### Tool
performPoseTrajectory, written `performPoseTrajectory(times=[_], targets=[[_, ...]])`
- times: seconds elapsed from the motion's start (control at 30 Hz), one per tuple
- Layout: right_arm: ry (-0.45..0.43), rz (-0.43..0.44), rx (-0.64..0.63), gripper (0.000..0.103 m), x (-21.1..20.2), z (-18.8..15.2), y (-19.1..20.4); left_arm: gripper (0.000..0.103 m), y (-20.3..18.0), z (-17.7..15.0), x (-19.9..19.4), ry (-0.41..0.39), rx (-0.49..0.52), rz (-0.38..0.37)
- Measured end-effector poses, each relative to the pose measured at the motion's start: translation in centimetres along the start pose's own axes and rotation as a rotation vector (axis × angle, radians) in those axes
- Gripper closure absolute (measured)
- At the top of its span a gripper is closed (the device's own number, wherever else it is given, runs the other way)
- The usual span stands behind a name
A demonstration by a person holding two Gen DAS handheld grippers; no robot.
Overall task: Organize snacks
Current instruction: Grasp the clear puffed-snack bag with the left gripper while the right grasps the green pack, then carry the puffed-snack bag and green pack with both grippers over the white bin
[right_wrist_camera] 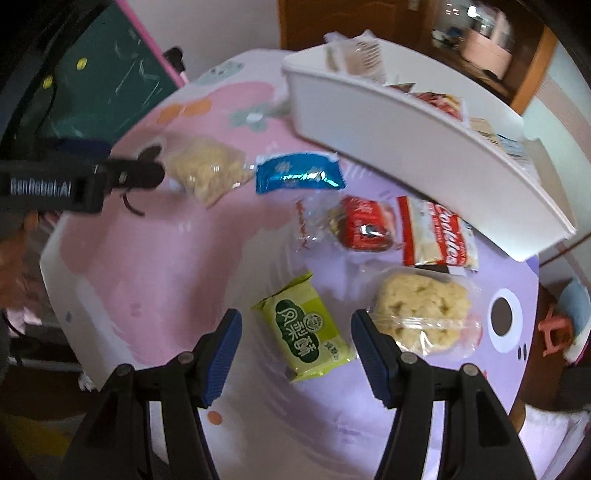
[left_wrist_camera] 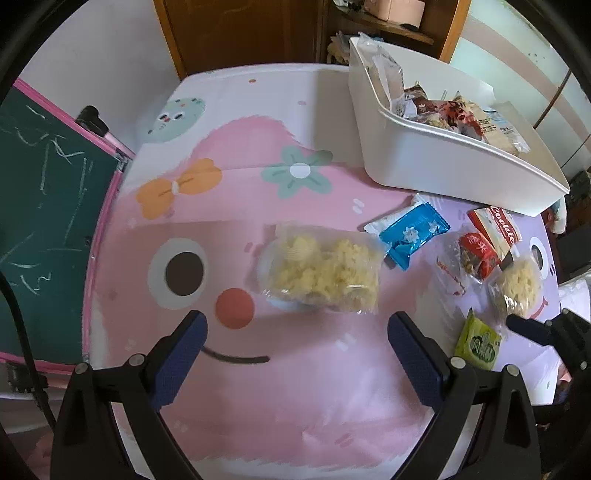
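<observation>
- Six loose snack packets lay on the pink cartoon-print tablecloth (left_wrist_camera: 258,406): a clear bag of pale yellow puffed pieces (left_wrist_camera: 322,268), a blue foil packet (left_wrist_camera: 410,232), a red wrapped snack in clear film (left_wrist_camera: 476,256), a red-and-white cookie packet (left_wrist_camera: 496,229), a smaller clear bag of yellow puffed pieces (right_wrist_camera: 423,312) and a green pineapple-cake packet (right_wrist_camera: 304,326).
- Both blue-padded fingers of the left gripper (left_wrist_camera: 297,338) stood wide apart above the cloth, holding nothing, with the clear bag of pale yellow puffed pieces just beyond their tips.
- Wide open too was the right gripper (right_wrist_camera: 295,334), gripping nothing; the green pineapple-cake packet lay between its fingers and the smaller clear bag sat just beside the right-hand pad.
- Behind the packets stood a white rectangular plastic bin (left_wrist_camera: 424,162) on the cloth, with several wrapped snacks inside it.
- Beyond the table's left edge leaned a green chalkboard with a pink frame (left_wrist_camera: 48,221), and a brown wooden door (left_wrist_camera: 236,33) rose behind the table.
</observation>
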State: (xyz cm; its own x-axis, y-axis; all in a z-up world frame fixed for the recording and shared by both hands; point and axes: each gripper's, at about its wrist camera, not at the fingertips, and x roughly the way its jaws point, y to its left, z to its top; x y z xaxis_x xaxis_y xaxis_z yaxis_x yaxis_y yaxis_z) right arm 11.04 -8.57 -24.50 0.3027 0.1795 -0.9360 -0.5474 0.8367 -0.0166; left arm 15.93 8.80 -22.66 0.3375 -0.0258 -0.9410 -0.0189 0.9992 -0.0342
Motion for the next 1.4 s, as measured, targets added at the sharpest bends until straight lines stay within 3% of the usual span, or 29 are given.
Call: performPoseTrajectory(times=[0.13, 0.4, 0.63, 0.8, 0.97, 1.17, 1.4], targets=[[0.024, 0.004, -0.029, 0.043, 1.2, -0.1, 0.2, 0.005, -0.7, 1.1, 1.6, 0.033, 0.003, -0.024], [0.070, 0.044, -0.040, 0.065, 2.9, -0.1, 0.2, 0.005, -1.3, 2.9, 5.1, 0.105, -0.009, -0.022], [0.065, 0.081, -0.021, 0.066, 3.1, -0.2, 0.7, 0.005, -1.3, 4.3, 7.3, 0.140, -0.021, -0.007], [0.053, 0.104, 0.002, 0.066, 2.5, 0.3, 0.2, 0.022, -1.5, 4.6, 8.2, 0.159, -0.013, -0.015], [0.028, 0.121, 0.023, 0.066, 1.4, 0.7, -0.2, 0.040, -1.7, 4.6, 7.7, 0.127, -0.016, -0.006], [-0.007, 0.112, 0.055, 0.067, -0.4, 1.1, -0.7, 0.044, -2.3, 3.3, 5.7, 0.104, -0.015, 0.019], [-0.027, 0.049, 0.135, 0.066, -3.0, 1.7, -2.9, 0.044, -3.5, 1.5, -0.6, 0.064, 0.007, -0.002]])
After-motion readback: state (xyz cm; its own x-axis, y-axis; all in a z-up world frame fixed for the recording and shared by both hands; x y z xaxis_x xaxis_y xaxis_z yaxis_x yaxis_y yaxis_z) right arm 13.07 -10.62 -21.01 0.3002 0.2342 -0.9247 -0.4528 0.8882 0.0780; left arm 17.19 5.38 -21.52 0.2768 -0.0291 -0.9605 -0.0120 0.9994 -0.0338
